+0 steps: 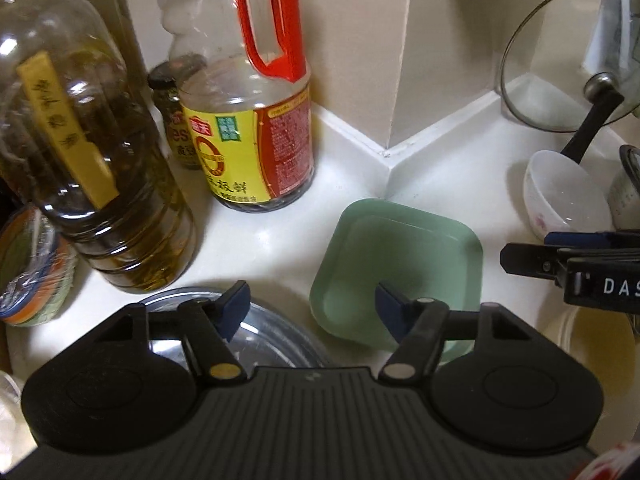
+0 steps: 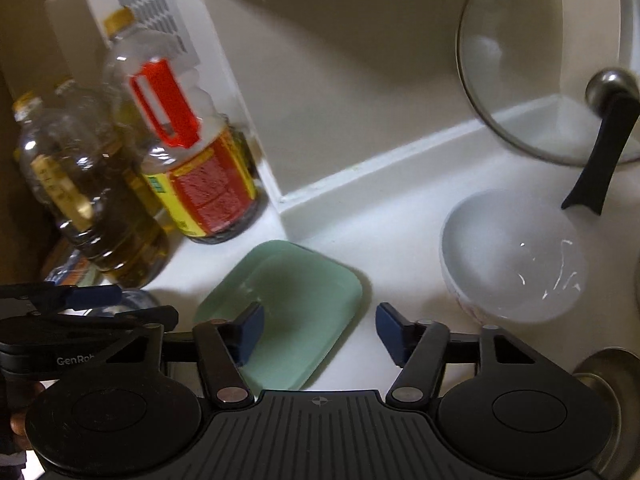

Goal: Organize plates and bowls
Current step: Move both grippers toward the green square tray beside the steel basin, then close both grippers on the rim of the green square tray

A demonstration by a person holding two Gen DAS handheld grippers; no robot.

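Green plate (image 1: 396, 264) partly hidden behind both half-open, empty hand-held grippers (image 1: 312, 308) (image 2: 320, 330)

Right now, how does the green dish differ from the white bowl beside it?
The green dish is square with rounded corners; the white bowl is round. The dish is shallow, the bowl deep. The dish is plain; the bowl carries a faint pink pattern outside. Both sit empty and upright on the white counter.
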